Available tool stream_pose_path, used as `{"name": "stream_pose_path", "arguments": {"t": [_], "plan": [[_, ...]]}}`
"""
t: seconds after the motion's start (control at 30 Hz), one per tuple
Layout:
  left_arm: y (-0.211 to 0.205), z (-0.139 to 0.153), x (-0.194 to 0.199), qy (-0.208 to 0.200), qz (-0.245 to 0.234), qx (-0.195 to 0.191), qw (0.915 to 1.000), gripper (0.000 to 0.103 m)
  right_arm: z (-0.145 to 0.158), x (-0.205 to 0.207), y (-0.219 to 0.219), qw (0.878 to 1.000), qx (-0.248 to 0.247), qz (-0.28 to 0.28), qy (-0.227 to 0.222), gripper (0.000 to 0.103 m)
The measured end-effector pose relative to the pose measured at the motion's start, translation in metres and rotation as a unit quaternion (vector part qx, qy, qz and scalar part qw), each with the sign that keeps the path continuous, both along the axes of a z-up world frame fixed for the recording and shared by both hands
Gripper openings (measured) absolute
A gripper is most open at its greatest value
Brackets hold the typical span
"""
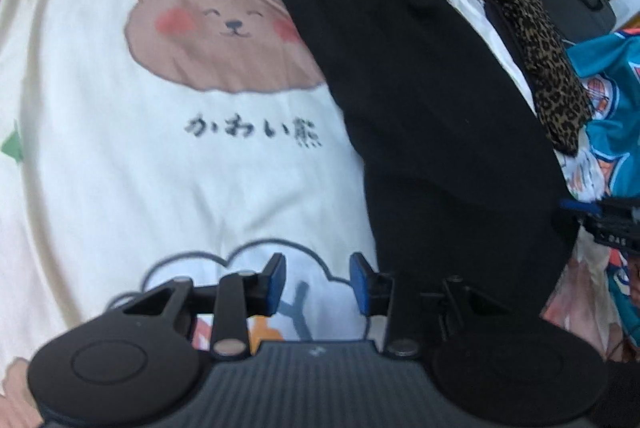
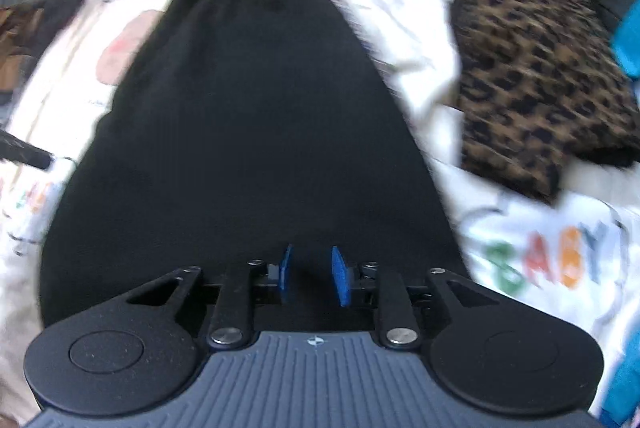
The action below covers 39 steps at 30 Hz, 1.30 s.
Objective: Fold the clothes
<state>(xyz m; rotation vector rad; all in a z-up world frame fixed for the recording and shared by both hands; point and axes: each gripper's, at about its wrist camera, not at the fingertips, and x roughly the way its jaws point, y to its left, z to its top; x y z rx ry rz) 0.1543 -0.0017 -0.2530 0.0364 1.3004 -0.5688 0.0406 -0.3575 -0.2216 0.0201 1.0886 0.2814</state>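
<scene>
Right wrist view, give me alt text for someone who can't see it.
An open right gripper hovers over the near end of a long black garment laid lengthwise on a white printed bedsheet. A folded leopard-print cloth lies to its right.

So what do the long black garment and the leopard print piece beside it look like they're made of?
Black garment: looks like matte soft knit, maybe cotton jersey or fleece; no sheen, fuzzy far edge. Leopard print piece: soft woven or knit fabric, printed, matte; blur leaves the weave unclear.
</scene>
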Motion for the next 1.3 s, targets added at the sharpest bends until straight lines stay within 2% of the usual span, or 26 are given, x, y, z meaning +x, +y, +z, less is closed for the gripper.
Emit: {"name": "stream_pose_path", "arguments": {"t": [0.1, 0.3, 0.53, 0.7, 0.97, 1.13, 1.3], "plan": [[-0.004, -0.006, -0.007, 0.01, -0.013, 0.0, 0.9999, 0.037, -0.006, 0.004, 0.027, 0.999, -0.008, 0.05, -0.004, 0.03], [-0.005, -0.012, -0.021, 0.025, -0.023, -0.006, 0.9994, 0.036, -0.026, -0.007, 0.05, 0.989, -0.074, 0.122, 0.038, 0.029], [0.001, -0.016, -0.024, 0.03, -0.016, -0.004, 0.9994, 0.036, -0.025, -0.015, 0.044, 0.988, -0.071, 0.114, 0.072, 0.028], [0.002, -0.018, -0.028, 0.041, -0.014, -0.017, 0.9989, 0.036, -0.022, -0.021, 0.041, 0.989, -0.069, 0.103, 0.084, 0.028], [-0.005, -0.025, -0.041, 0.06, -0.035, -0.025, 0.9973, 0.036, -0.017, -0.025, 0.034, 0.988, -0.062, 0.091, 0.106, 0.028], [-0.003, -0.027, -0.048, 0.062, -0.038, -0.045, 0.9963, 0.037, -0.002, -0.015, 0.043, 0.982, -0.085, 0.113, 0.129, 0.028], [0.013, -0.024, -0.048, 0.06, -0.024, -0.065, 0.9958, 0.036, 0.025, 0.007, 0.069, 0.979, -0.091, 0.151, 0.105, 0.027]]}}
